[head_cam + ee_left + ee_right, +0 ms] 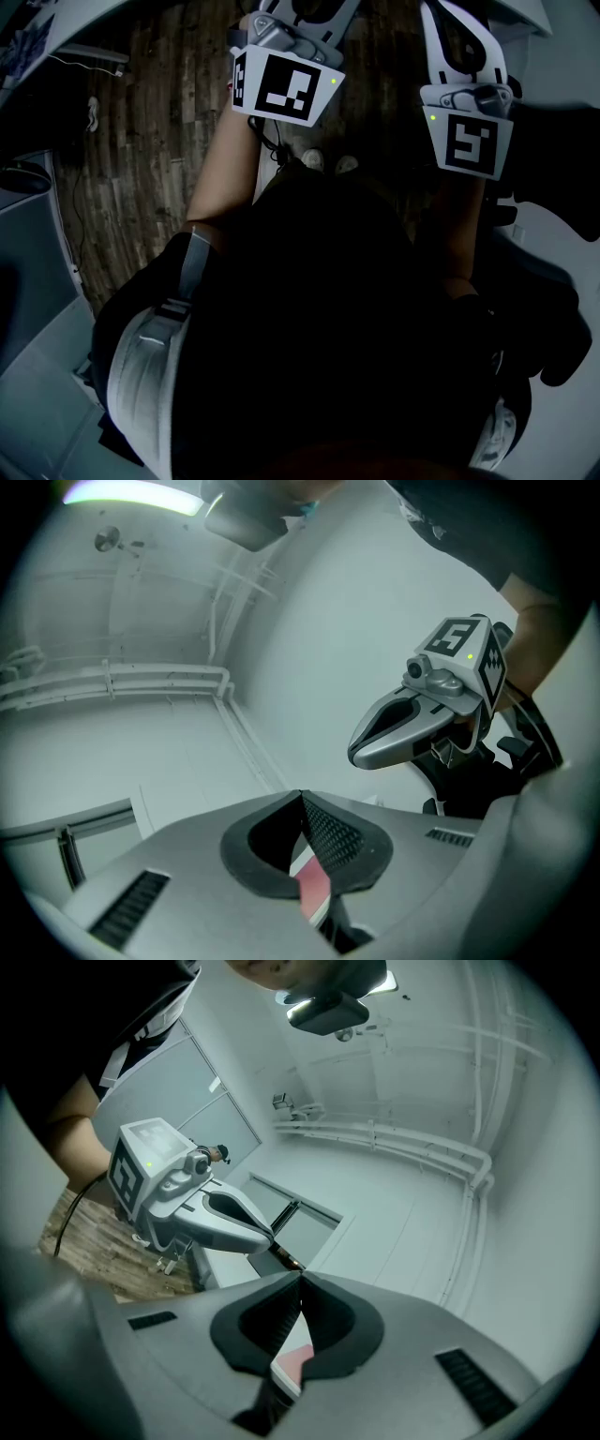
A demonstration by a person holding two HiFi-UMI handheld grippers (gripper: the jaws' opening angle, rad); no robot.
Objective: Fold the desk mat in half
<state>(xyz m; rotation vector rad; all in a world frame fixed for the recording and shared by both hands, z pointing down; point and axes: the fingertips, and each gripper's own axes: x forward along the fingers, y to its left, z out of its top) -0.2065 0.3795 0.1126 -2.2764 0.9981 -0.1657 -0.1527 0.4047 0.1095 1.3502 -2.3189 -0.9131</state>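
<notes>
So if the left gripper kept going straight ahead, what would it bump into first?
Nothing close: the left gripper has open air ahead, then probably the pale wall. The right gripper sits off to its side.

Dark wood-plank floor (141, 141); pale wall (328, 621); light strip (131, 491) overhead.

My head camera looks steeply down past the person's dark torso (328, 328), which is very near, to the wooden floor (141, 141). The cameras on the left gripper (302, 797) and right gripper (300, 1277) sit right behind their own jaws and face out roughly level at white walls (141, 761). Each catches the other gripper at its frame's side, and the right gripper view's lower left shares that floor with the head view.
</notes>
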